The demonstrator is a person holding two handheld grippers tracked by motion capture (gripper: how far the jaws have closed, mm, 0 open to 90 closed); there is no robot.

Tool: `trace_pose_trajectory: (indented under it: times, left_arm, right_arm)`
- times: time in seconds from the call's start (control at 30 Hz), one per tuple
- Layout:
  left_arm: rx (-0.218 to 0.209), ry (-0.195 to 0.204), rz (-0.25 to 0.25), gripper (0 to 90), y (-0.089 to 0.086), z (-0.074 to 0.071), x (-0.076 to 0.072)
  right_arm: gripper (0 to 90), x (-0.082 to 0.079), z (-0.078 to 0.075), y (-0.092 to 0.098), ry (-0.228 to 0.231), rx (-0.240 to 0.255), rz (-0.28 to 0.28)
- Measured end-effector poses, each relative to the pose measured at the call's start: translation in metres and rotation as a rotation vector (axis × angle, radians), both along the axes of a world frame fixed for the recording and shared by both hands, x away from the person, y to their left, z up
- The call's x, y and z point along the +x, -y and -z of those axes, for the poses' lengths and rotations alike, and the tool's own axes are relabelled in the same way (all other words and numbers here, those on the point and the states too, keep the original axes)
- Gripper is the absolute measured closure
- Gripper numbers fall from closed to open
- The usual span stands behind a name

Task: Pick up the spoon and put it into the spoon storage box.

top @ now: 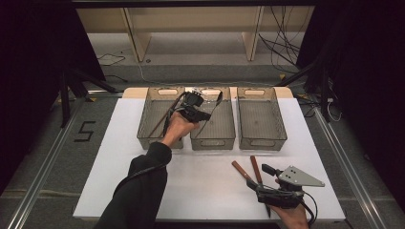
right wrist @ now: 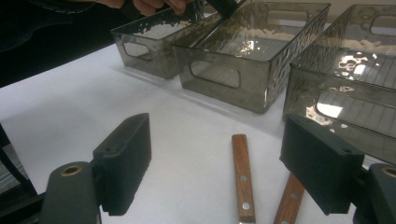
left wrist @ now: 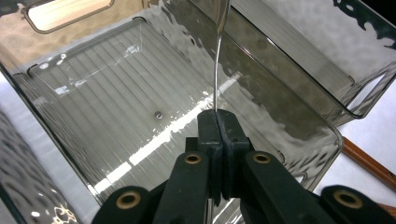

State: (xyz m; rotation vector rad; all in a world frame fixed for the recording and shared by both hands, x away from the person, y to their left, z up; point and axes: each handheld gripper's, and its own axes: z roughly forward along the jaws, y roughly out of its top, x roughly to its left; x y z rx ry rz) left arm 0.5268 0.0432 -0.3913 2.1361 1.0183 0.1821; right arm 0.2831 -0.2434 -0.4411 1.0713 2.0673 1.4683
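The left gripper [top: 199, 110] hangs over the middle bin [top: 212, 143] of 3 smoky clear plastic ones. Its fingers [left wrist: 209, 128] are pinched fully together on a thin metal blade [left wrist: 217, 70]. In the left gripper view the blade stands up edge-on from the pinch, directly above the ribbed floor of the middle bin [left wrist: 116, 107]. I cannot tell which utensil it belongs to.

It looks light, stiff along its length and a little springy, because it bows slightly as it rises. Polished metal that thin is slippery and can pivot in a grip like this. I would hold it on its flat faces, as now, near the heavier end so it does not swing.

In front of the middle bin and a little to its right, 2 wooden handles [top: 242, 170] [top: 256, 168] lie on the white surface [top: 200, 186]. Their rivets show in the right gripper view [right wrist: 243, 177] [right wrist: 289, 196]. The right gripper [top: 259, 176] sits just behind them with its fingers [right wrist: 123, 158] spread wide and nothing between them.

Those handles look like the better place to grab. The wood is thicker, less slick and flat-sided, so a hold across the middle of a handle should sit firm. The bins themselves look rigid but light, and a careless knock could easily shift them.
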Motion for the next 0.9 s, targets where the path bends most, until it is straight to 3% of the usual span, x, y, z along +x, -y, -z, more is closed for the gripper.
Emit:
trace_pose_trajectory:
  times: [0.33,0.4,0.5,0.57,0.9]
  left_arm:
    - [0.001,-0.018,-0.006,85.6,0.003,0.005,0.001]
    - [-0.001,-0.025,-0.012,74.3,0.003,0.005,0.002]
    - [-0.006,-0.038,-0.025,69.5,0.002,0.004,0.003]
    - [-0.009,-0.043,-0.032,61.6,0.002,0.003,0.002]
    - [-0.032,-0.034,-0.019,36.7,-0.008,-0.011,-0.009]
  right_arm:
    - [25.2,0.0,0.0,0.0,-0.001,0.0,0.0]
    - [25.2,0.0,0.0,0.0,0.0,0.001,0.001]
    - [25.2,0.0,0.0,0.0,0.0,0.004,0.001]
    - [25.2,0.0,0.0,0.0,-0.001,0.002,0.001]
    - [25.2,0.0,0.0,0.0,-0.002,-0.001,0.004]
